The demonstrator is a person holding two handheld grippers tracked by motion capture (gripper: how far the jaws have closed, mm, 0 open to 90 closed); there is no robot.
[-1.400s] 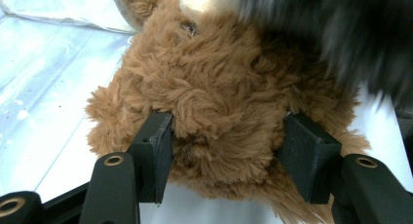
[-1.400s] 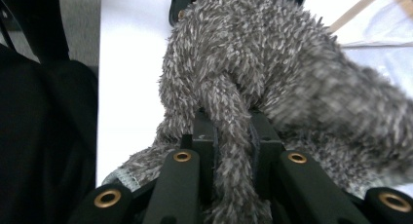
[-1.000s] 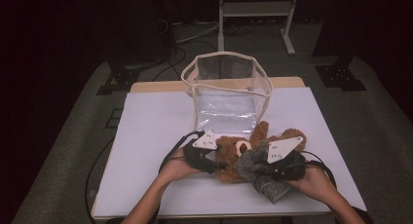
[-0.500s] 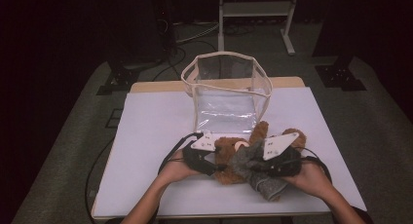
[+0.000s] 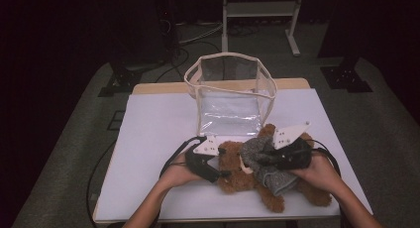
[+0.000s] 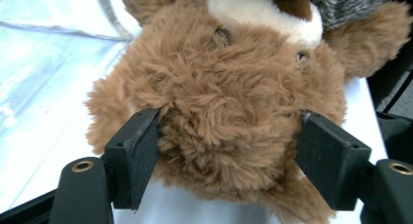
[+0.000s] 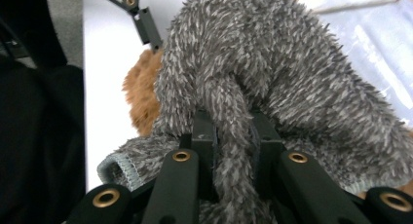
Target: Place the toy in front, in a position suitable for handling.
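A brown teddy bear (image 5: 232, 171) lies on its back on the white table (image 5: 158, 129), near the front edge. My left gripper (image 5: 220, 169) has its jaws pressed into the fur on both sides of the bear's head (image 6: 229, 87). A grey fuzzy garment (image 5: 257, 156) is draped over the bear's chest. My right gripper (image 5: 265, 157) is shut on a fold of that garment (image 7: 272, 63), which hangs bunched between its jaws. The left gripper's fingers (image 7: 141, 14) show beyond the grey garment in the right gripper view.
A clear plastic bag with a cream rim (image 5: 198, 89) stands open-topped just behind the bear at the middle of the table. Black cables (image 5: 173, 156) trail from both grippers. A white stand (image 5: 257, 10) is on the floor behind the table.
My right gripper has lifted a little with the grey garment and drawn it toward the bear's head. The left gripper has stayed on the head.
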